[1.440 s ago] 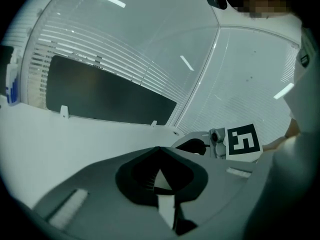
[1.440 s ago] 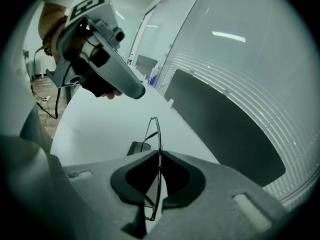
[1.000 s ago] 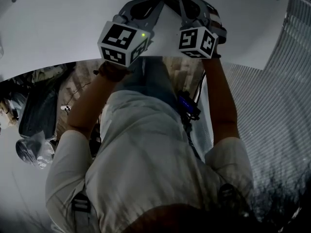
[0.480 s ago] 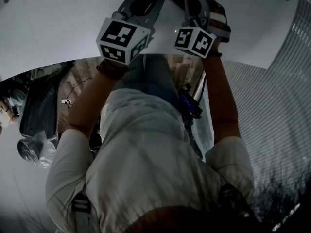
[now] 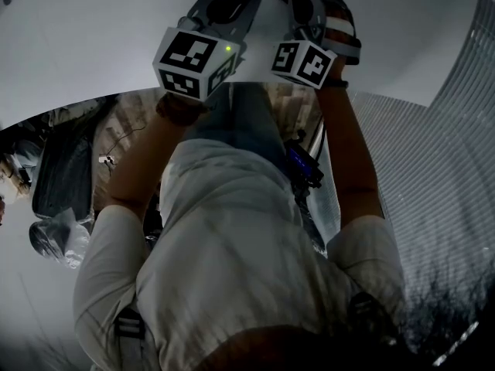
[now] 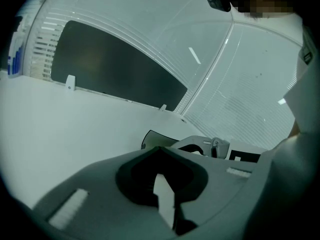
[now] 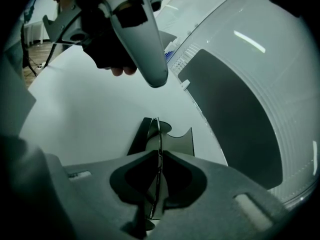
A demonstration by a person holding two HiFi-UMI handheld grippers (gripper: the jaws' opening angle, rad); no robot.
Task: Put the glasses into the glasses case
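Right gripper [image 7: 159, 153] has rolled slightly; its opening jaws pinch thin wire-rimmed glasses [image 7: 158, 134] edge-on, just above the dark open glasses case [image 7: 182, 144] on the white table [image 7: 90, 109]. Left gripper [image 6: 160, 148] jaws meet.

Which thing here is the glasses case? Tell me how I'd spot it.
Start from the big white table. Just beyond the tips of the right tool, whose jaws are opening with the thin-rimmed glasses between them, lies the glasses case. It is the only dark shape lying on that pale surface, with a curved notch in its edge.
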